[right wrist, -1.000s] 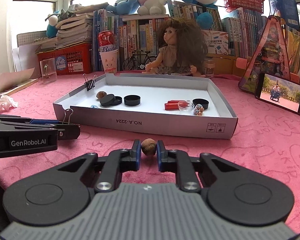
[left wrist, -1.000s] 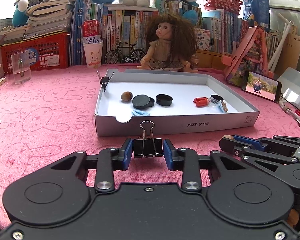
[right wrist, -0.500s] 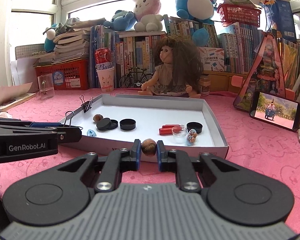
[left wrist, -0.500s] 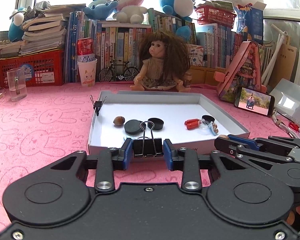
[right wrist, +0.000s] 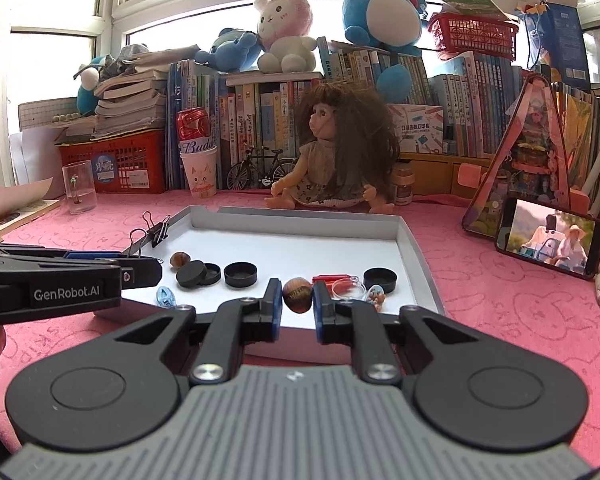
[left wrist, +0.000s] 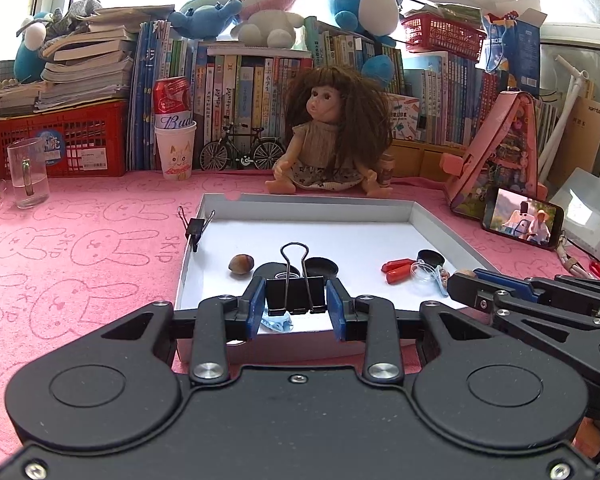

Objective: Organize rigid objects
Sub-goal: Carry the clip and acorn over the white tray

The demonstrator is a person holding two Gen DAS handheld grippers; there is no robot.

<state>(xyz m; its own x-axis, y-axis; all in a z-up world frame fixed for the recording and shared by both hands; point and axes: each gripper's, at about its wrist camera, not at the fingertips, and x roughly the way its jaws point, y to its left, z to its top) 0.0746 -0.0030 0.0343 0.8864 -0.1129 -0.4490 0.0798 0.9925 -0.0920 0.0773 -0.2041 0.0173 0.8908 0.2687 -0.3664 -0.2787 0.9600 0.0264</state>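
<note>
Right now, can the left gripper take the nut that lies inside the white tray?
Probably not yet: the left gripper is shut on a binder clip, so its jaws are occupied. The nut itself lies uncovered in the white tray.

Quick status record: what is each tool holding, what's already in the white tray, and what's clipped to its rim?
left tool: shut on black binder clip
right tool: shut on brown nut
white tray: second nut, black round caps, red pieces, blue trinket
tray rim: another binder clip on the left wall
</note>
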